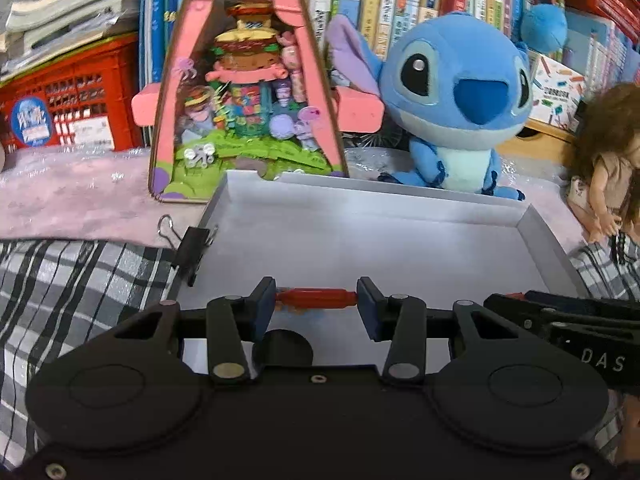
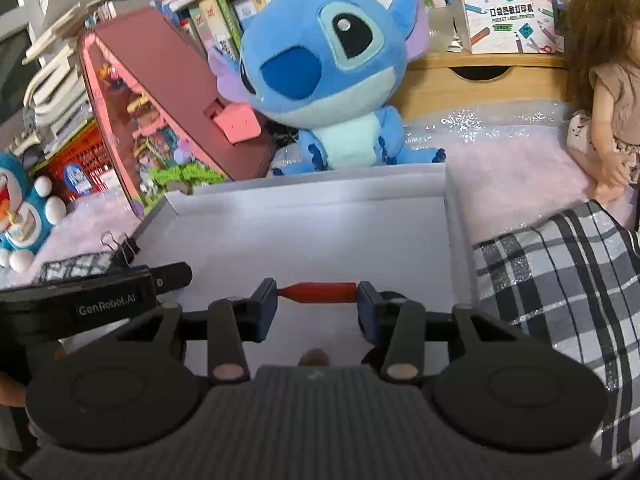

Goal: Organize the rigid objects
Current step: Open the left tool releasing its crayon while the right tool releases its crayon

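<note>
Both grippers' fingers are clamped end to end on small red pieces: the left gripper [image 1: 316,300] pinches a red cylindrical piece [image 1: 316,298] lengthwise between its blue pads [image 1: 264,306], and the right gripper [image 2: 317,294] holds a like red piece [image 2: 318,293] the same way, each hanging over the near part of a shallow white tray [image 1: 372,204]. Behind the tray, at twelve to one o'clock in the left wrist view, sits a blue plush toy [image 1: 456,96]; at eleven o'clock stands a pink triangular toy box [image 1: 248,92]. A doll [image 1: 612,168] is at three o'clock beside the tray. Checked cloth [image 1: 80,280] lies at nine o'clock. A black binder clip [image 1: 192,248] grips the tray's left rim at ten o'clock.
</note>
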A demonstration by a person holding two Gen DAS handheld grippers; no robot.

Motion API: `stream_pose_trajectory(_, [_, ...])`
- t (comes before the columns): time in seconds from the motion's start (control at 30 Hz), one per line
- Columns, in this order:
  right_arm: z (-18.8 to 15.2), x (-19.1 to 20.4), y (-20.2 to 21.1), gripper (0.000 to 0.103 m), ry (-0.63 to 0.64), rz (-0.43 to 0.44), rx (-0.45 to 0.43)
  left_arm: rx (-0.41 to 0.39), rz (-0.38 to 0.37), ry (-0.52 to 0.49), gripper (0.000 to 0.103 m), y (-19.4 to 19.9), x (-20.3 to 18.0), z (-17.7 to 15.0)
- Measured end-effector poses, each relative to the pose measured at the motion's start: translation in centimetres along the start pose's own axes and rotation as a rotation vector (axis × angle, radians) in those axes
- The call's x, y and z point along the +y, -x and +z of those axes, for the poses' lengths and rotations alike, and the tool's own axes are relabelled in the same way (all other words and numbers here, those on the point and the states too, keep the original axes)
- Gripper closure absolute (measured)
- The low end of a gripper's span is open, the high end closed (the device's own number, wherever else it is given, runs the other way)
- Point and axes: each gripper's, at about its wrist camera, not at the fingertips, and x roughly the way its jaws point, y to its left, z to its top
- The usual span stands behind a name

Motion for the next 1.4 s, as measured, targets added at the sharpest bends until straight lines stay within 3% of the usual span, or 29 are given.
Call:
stream_pose_trajectory(0.47, [-1.0, 1.9, 0.0, 0.053, 0.141, -0.022, -0.035, -0.05, -0.034, -0.056, 0.061, 0.0, -0.7, -0.9])
stream_pose_trajectory(1.03, [-1.6, 1.4, -0.5, 0.053, 0.134, -0.037, -0.03, -0.071, -0.047, -0.062, 0.061, 0.1, -0.8, -1.2])
stream_pose_trajectory(1.27, [-1.7, 1.4, -0.4, 0.05, 0.133, -0.03, -0.036, -0.066, -0.055, -0.052, 0.056, 0.1, -0.8, -1.2])
stream_pose_trajectory(1.4, [-1.9, 1.5, -0.2, 0.041, 0.13, -0.03, -0.042, -0.051, -0.062, -0.041, 0.051, 0.3, -0.7, -1.3])
